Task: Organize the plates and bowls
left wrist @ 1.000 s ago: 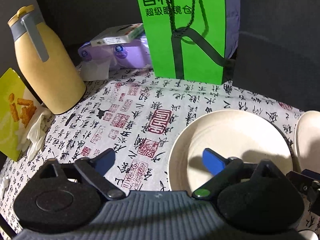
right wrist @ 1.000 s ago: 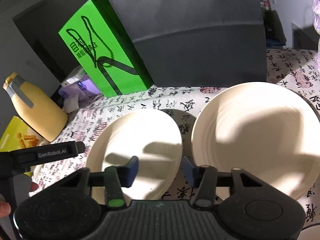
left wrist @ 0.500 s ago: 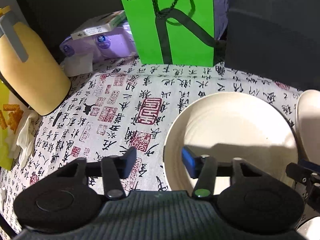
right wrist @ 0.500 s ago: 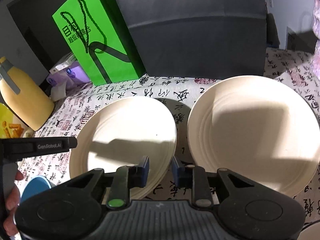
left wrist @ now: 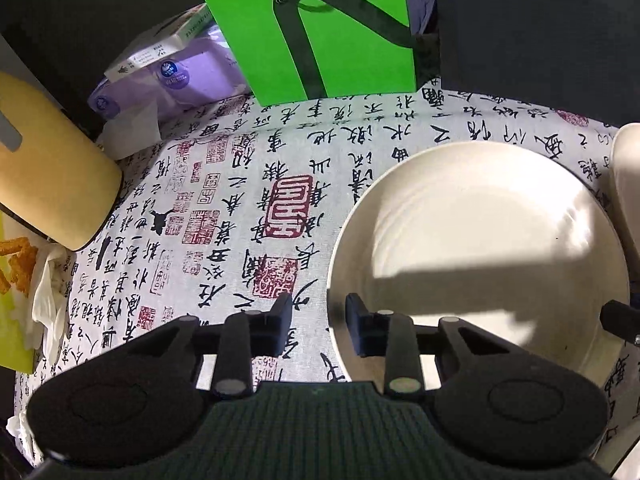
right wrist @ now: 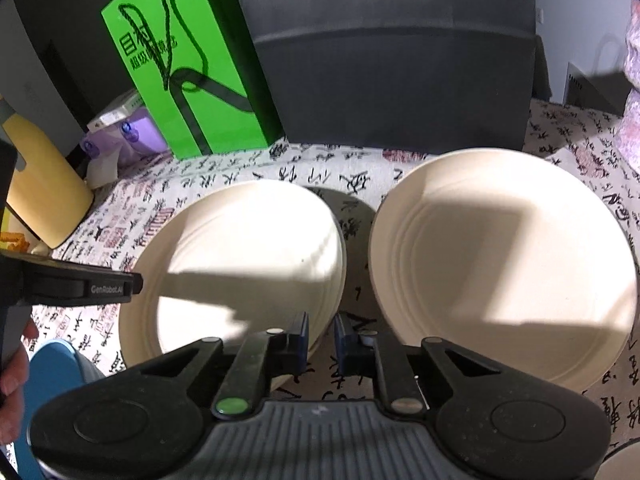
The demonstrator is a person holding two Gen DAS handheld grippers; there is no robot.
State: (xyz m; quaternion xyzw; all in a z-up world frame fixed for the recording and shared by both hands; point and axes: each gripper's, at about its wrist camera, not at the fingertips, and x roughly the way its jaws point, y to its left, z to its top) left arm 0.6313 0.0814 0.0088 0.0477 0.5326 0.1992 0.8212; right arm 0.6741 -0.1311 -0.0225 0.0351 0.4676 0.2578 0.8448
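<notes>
Closing on the near-left rim of a cream plate, the left gripper straddles that edge: one blue pad lies inside the plate, the other over the tablecloth, with a gap still visible, so the pads do not yet press. In the right wrist view the same plate lies left of a second cream plate; the two sit side by side, close but apart, on the calligraphy-printed cloth. The right gripper is also closing, its jaws narrowed about the near-right rim of the left plate; the left pad overlaps the plate's edge and the right pad is just outside it, but whether they actually pinch the rim cannot be told. The left gripper's black arm reaches in from the left edge of this view, a person's fingers behind it. A blue bowl shows partly at lower left, beside the left plate. Behind the plates stand a green paper bag, a purple tissue pack, a yellow flask, and a dark cabinet.
</notes>
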